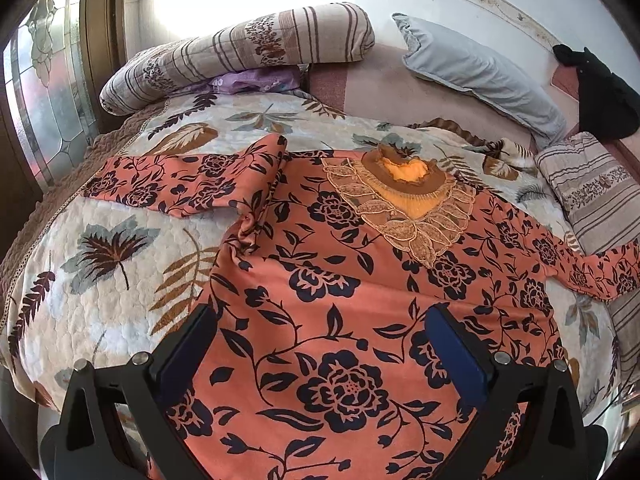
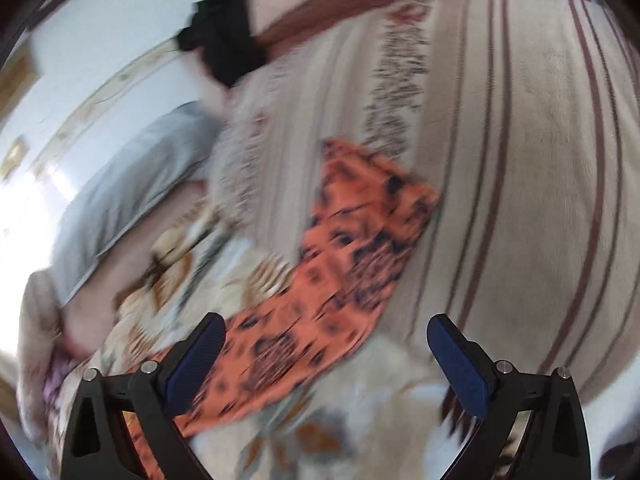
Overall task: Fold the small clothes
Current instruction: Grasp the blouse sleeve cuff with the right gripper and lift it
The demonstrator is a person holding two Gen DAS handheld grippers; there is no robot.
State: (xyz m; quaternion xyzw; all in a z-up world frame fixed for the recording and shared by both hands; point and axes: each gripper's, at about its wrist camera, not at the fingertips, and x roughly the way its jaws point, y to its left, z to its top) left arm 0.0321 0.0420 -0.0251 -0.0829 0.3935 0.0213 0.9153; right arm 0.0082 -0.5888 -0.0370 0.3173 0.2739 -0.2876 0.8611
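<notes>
An orange blouse (image 1: 328, 288) with dark flowers and a lace collar (image 1: 404, 204) lies spread face up on the leaf-print quilt (image 1: 108, 256). Its left sleeve (image 1: 172, 184) lies out to the left, bunched at the shoulder. Its right sleeve (image 1: 600, 268) reaches onto a striped cushion. My left gripper (image 1: 320, 340) is open, hovering over the blouse's lower body. My right gripper (image 2: 326, 352) is open above the right sleeve (image 2: 344, 248), whose end lies on the striped cushion (image 2: 500, 200). The right wrist view is blurred by motion.
A striped bolster (image 1: 240, 52) and a grey pillow (image 1: 480, 72) lie at the back of the bed. A black garment (image 1: 604, 92) sits at the back right, also in the right wrist view (image 2: 224, 40). A glass-panelled door (image 1: 48, 92) stands at left.
</notes>
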